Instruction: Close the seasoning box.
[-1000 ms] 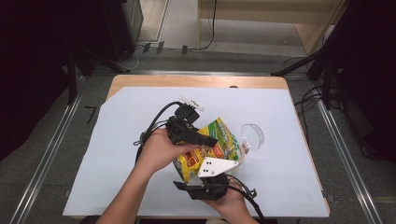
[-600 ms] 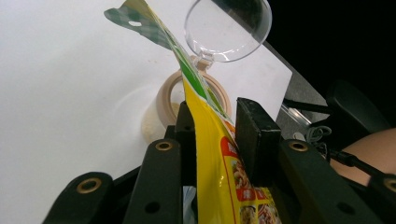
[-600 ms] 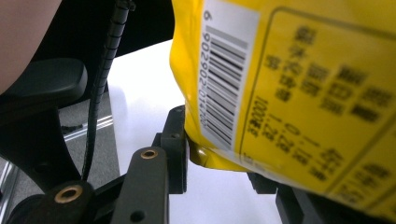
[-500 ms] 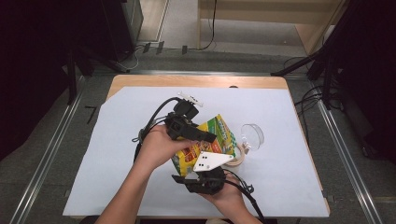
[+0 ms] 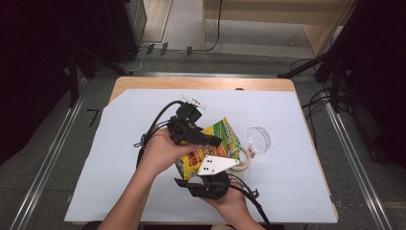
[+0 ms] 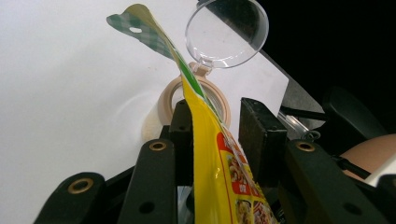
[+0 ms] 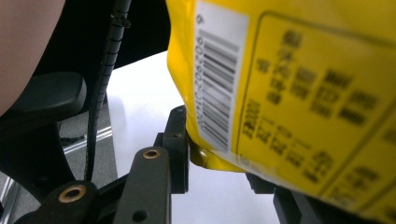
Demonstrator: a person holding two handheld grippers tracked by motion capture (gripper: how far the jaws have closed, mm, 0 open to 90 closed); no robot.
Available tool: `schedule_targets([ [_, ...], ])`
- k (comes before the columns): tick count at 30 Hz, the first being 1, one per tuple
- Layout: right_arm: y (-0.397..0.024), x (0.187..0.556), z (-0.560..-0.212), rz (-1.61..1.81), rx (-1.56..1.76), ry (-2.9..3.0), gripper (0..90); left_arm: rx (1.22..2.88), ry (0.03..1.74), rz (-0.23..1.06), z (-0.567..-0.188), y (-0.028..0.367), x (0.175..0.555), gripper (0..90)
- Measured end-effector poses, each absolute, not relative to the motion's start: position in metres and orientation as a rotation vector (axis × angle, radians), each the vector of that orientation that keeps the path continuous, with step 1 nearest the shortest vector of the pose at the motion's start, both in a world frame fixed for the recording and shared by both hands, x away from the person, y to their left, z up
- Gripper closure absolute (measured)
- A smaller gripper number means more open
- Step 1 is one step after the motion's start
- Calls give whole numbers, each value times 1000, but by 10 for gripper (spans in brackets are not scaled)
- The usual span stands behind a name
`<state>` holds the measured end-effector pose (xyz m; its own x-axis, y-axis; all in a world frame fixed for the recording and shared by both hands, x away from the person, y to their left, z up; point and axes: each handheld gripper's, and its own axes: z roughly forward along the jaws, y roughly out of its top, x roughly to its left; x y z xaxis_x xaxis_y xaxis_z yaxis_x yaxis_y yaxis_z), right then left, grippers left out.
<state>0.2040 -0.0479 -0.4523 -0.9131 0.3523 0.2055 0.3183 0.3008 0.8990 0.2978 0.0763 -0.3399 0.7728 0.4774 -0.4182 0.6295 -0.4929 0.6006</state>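
Note:
A yellow and green snack packet (image 5: 221, 139) is held off the white sheet between my two grippers. In the left gripper view the packet (image 6: 210, 154) runs edge-on between the jaws of my left gripper (image 6: 217, 121). It lies against one pad, and a gap shows at the other pad (image 6: 261, 135). These jaws have just been opening. My left gripper (image 5: 215, 142) comes in from the left. My right gripper (image 5: 206, 175) is at the packet's near end. Its jaws have been closing and now pinch the bottom corner (image 7: 205, 156), with the far pad hidden behind the packet.
A clear round lid (image 5: 259, 138) with a small tab lies right of the packet, also seen in the left gripper view (image 6: 227, 32). A beige tape ring (image 5: 243, 164) lies beside it on the white sheet (image 5: 297, 182). Cables trail from both grippers.
The right gripper has edged slightly left under the packet's near end and its jaws have drawn in on it. The left hand has stayed in place.

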Motion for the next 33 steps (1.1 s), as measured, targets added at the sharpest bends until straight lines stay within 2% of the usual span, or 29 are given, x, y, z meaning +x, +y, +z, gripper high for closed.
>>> schedule_targets([
  [10, -51, 211, -451, 1744, 668, 2498, 676, 2211, 863, -328, -337, 66, 313, 744],
  [19, -50, 217, -450, 1739, 694, 2495, 681, 2198, 867, -362, -339, 66, 321, 750],
  [33, -51, 215, -449, 1722, 681, 2508, 681, 2162, 859, -337, -339, 68, 317, 738],
])
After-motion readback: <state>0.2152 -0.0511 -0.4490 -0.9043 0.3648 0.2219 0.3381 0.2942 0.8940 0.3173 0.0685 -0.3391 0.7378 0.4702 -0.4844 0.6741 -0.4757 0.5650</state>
